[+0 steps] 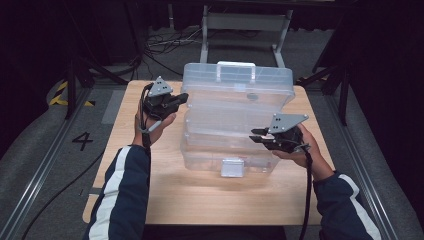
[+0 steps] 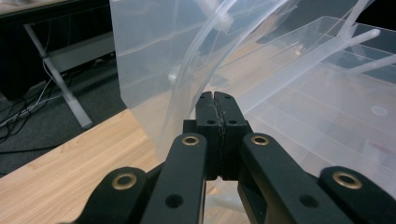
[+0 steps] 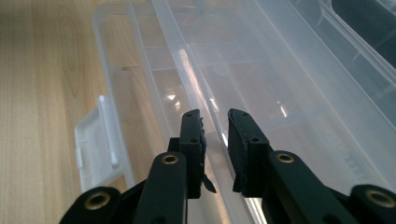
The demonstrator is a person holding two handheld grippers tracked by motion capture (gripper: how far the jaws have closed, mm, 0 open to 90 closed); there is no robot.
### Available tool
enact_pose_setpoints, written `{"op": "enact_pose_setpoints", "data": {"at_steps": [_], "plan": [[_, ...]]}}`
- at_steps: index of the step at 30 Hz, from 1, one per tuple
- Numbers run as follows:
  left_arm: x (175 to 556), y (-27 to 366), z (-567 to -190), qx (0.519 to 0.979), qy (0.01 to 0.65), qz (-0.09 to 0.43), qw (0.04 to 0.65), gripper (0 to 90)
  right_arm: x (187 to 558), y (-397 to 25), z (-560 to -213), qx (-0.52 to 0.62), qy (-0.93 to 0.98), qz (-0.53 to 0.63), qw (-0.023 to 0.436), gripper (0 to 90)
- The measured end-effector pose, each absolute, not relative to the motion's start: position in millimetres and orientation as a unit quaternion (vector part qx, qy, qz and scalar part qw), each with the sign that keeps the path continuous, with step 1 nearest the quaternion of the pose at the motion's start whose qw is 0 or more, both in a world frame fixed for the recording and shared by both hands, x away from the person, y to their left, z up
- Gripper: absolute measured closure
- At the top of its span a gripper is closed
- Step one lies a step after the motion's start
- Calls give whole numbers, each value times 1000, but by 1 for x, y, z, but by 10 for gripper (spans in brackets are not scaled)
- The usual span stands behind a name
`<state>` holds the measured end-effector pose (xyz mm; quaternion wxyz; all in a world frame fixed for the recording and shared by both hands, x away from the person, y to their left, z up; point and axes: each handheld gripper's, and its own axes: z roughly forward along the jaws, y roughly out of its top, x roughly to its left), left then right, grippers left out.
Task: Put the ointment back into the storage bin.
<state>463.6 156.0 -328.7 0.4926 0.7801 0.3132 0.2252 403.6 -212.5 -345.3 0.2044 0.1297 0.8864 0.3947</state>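
High view: clear plastic hinged storage box (image 1: 235, 120) mid wooden tabletop (image 1: 200, 192), lid half-raised. My left hand-held gripper (image 1: 181, 98) pinched together at its left edge; my right hand-held gripper (image 1: 256, 135) parted around the front rim.

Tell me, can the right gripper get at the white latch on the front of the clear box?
Probably yes. The right gripper is open beside the clear box, and the white latch hangs just below it on the front wall, with bare table and nothing blocking the way.
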Motion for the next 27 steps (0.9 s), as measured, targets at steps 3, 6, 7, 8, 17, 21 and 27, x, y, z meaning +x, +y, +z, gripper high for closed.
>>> {"op": "enact_pose_setpoints", "data": {"at_steps": [3, 6, 7, 8, 17, 21, 27], "plan": [[462, 156, -326, 784, 304, 226, 493, 900, 397, -216, -345, 137, 878, 401, 223, 776], [461, 157, -325, 787, 299, 224, 490, 900, 391, -223, -344, 146, 872, 404, 233, 788], [460, 157, -325, 789, 297, 223, 489, 900, 390, -225, -344, 148, 872, 404, 235, 787], [460, 158, -326, 789, 296, 224, 489, 900, 388, -228, -345, 151, 871, 401, 240, 784], [455, 159, -329, 802, 282, 215, 481, 900, 378, -248, -346, 170, 861, 405, 255, 791], [453, 160, -330, 804, 280, 215, 478, 900, 374, -255, -348, 172, 860, 403, 261, 790], [451, 160, -333, 805, 276, 217, 479, 900, 371, -263, -349, 179, 857, 404, 264, 795]]}}
